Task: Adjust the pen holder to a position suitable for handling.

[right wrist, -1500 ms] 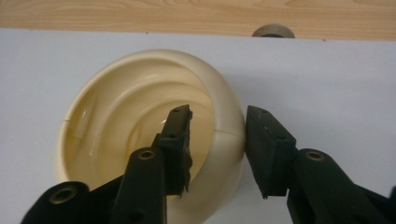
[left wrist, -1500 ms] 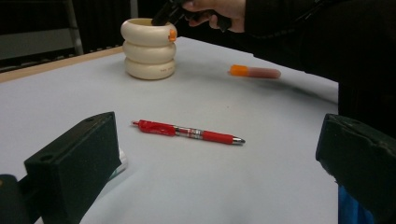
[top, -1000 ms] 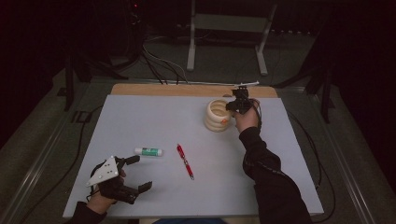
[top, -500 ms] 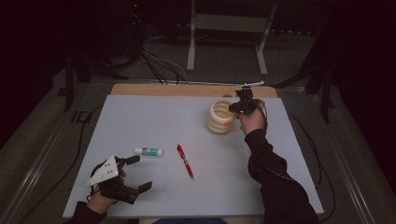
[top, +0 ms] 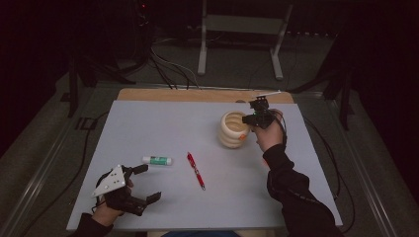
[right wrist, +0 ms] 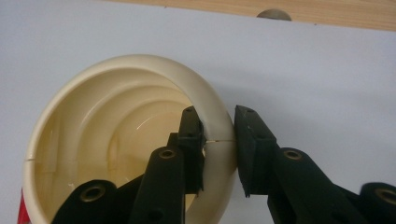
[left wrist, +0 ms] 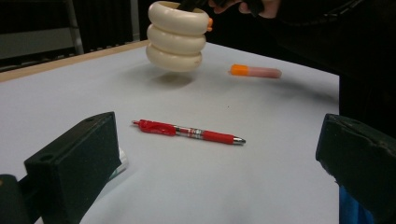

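The left hand-held gripper (top: 141, 186) rests at the near-left of the surface (top: 163, 126) with its jaws spread wide and nothing between them; just beyond it lie a glue stick (top: 157, 160) and a red pen (top: 195, 170), both untouched. Farther off, toward the right rear, the right hand-held gripper (right wrist: 219, 154) pinches the rim of a cream ribbed cup (top: 233, 129), one jaw inside the wall and one outside. In the left gripper view the cup (left wrist: 178, 36) appears to hang clear of the surface with its shadow beneath, tilted from that single-sided hold. The risk I judge greatest is slippage: the wall is smooth and rounded, the grip catches only a narrow stretch of rim, so the cup could swing or drop. An orange-capped marker (left wrist: 255, 71) lies near it on the surface, and a falling cup could strike it and send it rolling toward the edge
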### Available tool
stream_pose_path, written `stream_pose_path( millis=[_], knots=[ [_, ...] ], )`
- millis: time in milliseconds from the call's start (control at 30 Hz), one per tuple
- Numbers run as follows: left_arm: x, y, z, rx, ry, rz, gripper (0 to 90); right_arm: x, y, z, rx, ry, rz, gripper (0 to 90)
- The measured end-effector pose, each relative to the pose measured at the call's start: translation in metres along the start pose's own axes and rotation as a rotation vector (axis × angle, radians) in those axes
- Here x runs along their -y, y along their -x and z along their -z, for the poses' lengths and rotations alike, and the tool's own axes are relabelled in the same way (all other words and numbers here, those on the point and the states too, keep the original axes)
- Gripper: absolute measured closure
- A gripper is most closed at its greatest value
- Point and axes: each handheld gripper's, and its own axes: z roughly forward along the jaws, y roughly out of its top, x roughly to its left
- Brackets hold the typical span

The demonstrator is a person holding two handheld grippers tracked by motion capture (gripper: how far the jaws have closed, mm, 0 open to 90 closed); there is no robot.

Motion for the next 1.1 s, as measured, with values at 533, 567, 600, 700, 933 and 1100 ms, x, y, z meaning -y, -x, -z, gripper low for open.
stream_pose_path(
  millis=[533, 567, 600, 700, 933, 1100],
  knots=[
    [0.0, 0.001, 0.0, -0.005, 0.003, 0.002, 0.1, 0.029, -0.01, 0.003, -0.002, -0.046, 0.028, 73.6],
    [0.0, 0.001, 0.0, -0.004, 0.004, 0.004, 0.1, 0.031, -0.01, 0.003, -0.001, -0.047, 0.029, 73.6],
    [0.0, 0.001, 0.0, -0.006, 0.004, 0.004, 0.1, 0.032, -0.01, 0.004, -0.001, -0.05, 0.024, 73.6],
    [-0.001, 0.001, 0.0, -0.009, 0.001, -0.002, 0.1, 0.038, -0.012, 0.006, 0.002, -0.058, 0.02, 73.6],
    [-0.001, 0.002, 0.001, -0.01, 0.002, -0.003, 0.1, 0.048, -0.019, 0.008, 0.006, -0.072, 0.021, 73.5],
    [0.0, 0.002, 0.001, -0.009, 0.002, -0.003, 0.1, 0.052, -0.025, 0.011, 0.001, -0.077, 0.022, 73.5]
  ],
)
